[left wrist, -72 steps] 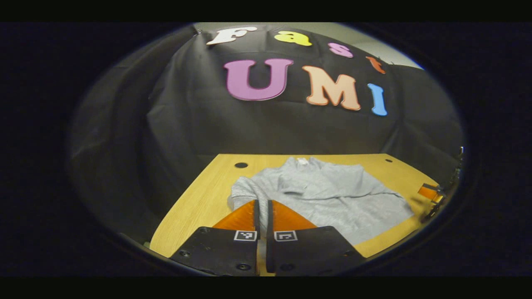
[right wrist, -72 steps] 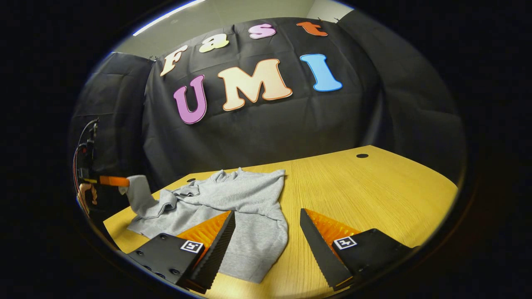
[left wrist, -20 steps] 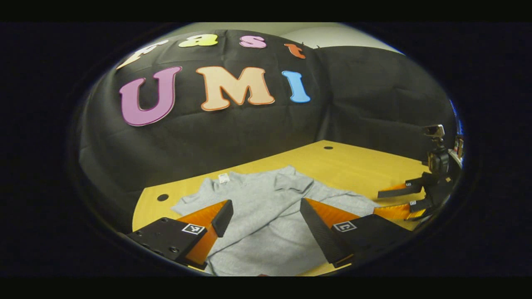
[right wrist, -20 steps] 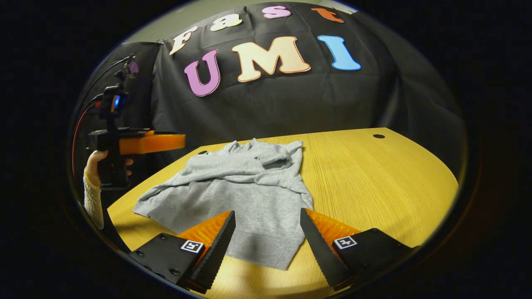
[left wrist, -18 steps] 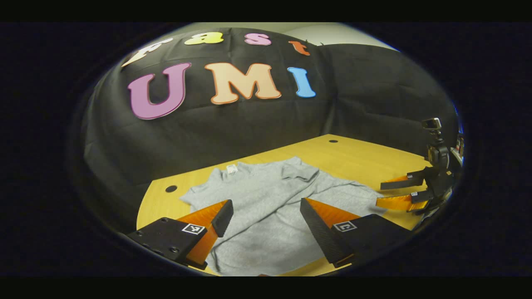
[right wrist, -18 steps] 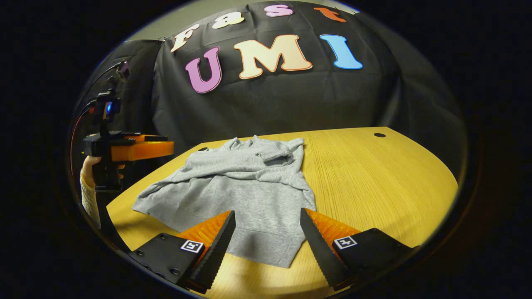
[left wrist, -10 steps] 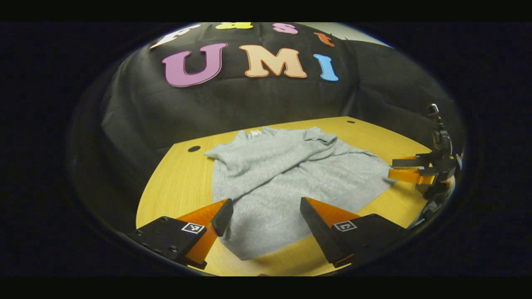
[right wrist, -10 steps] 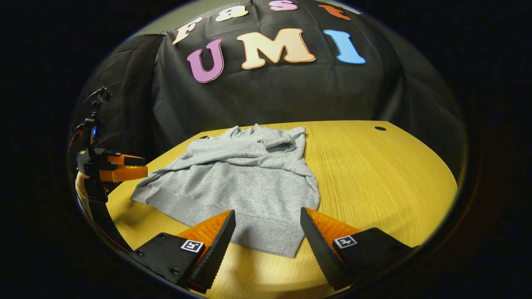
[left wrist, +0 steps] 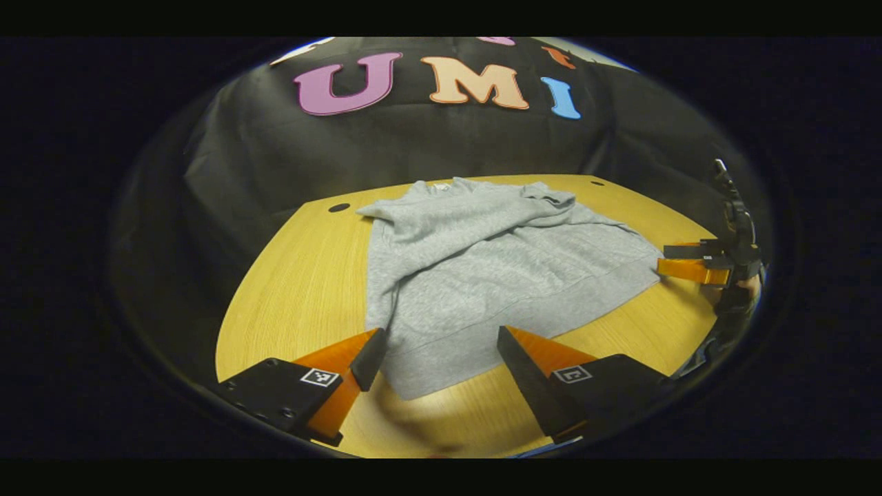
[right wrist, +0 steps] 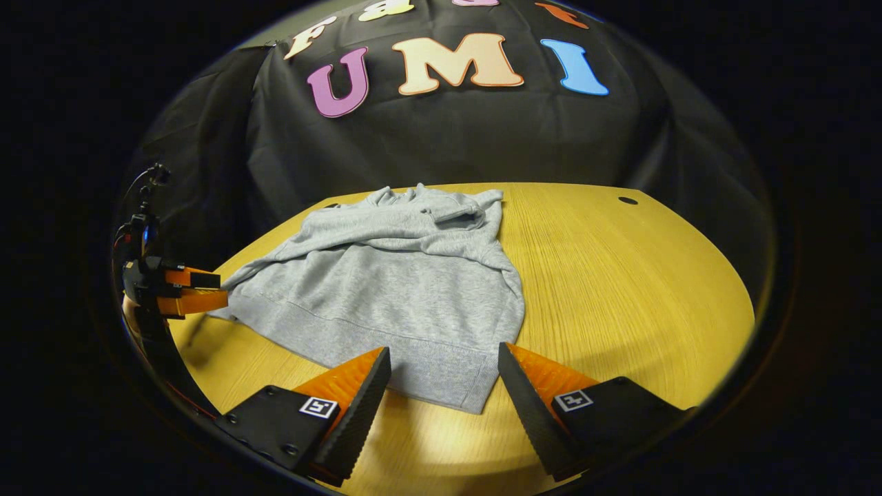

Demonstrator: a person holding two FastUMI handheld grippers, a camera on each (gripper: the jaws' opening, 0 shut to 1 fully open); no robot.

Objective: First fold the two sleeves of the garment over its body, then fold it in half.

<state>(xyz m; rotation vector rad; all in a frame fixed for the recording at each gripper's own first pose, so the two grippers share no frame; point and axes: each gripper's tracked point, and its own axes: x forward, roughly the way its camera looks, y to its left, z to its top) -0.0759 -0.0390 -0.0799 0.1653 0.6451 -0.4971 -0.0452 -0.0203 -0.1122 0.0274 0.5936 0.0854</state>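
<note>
Black cloth hangs behind a yellow wooden surface (right wrist: 620, 289) with a gray sweatshirt (right wrist: 393, 289) lying flat on it, collar toward the cloth, both sleeves (right wrist: 413, 238) already folded across the chest. Its bottom hem sits nearest both cameras. Left hand-held gripper (left wrist: 441, 355) hovers spread wide just over the hem's near corner, gripping nothing. Right hand-held gripper (right wrist: 444, 375) is the same deal, wide apart above the other hem corner (right wrist: 475, 389), not touching the fabric.
</note>
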